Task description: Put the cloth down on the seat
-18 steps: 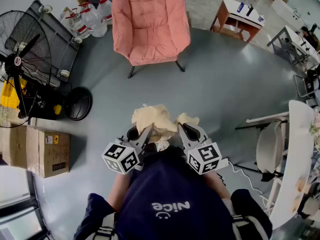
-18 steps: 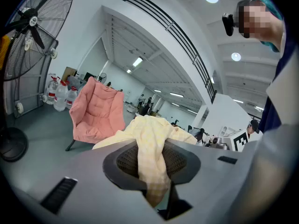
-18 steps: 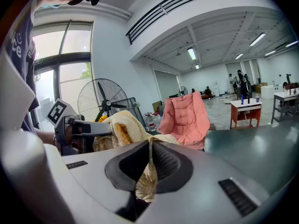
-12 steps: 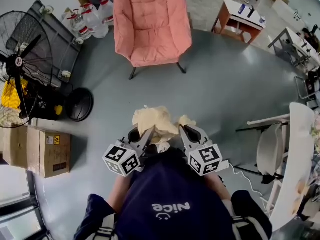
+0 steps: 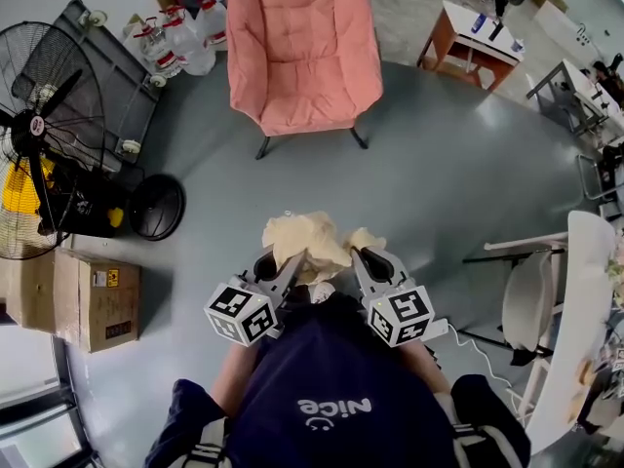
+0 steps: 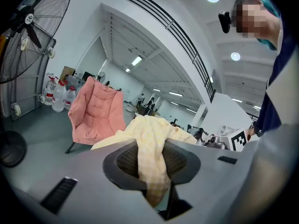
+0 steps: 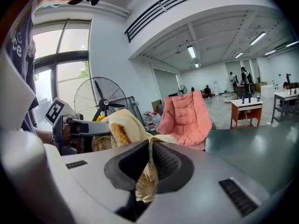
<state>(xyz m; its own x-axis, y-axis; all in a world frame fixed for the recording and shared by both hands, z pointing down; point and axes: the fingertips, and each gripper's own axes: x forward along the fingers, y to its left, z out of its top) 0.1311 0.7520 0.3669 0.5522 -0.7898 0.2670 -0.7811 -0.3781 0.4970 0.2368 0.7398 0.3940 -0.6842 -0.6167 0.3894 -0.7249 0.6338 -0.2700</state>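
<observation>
A crumpled pale yellow cloth (image 5: 307,240) hangs between my two grippers, held in front of the person's body above the grey floor. My left gripper (image 5: 290,258) is shut on one end of the cloth (image 6: 150,157), which is pinched between its jaws. My right gripper (image 5: 359,254) is shut on the other end of the cloth (image 7: 148,171). The pink padded chair (image 5: 302,47) stands well ahead across bare floor, its seat facing me. The chair (image 6: 96,111) shows in the left gripper view and the chair (image 7: 186,116) in the right gripper view too.
A large standing fan (image 5: 44,130) and a dark cart (image 5: 117,76) are at the left, with water bottles (image 5: 180,37) behind. A cardboard box (image 5: 93,295) sits at the lower left. A small wooden table (image 5: 473,37) stands at the back right, a white chair (image 5: 531,291) at the right.
Chair, fan and box sit slightly lower and rightward in the head view, so the camera has shifted a little. Both grippers keep their hold on the cloth.
</observation>
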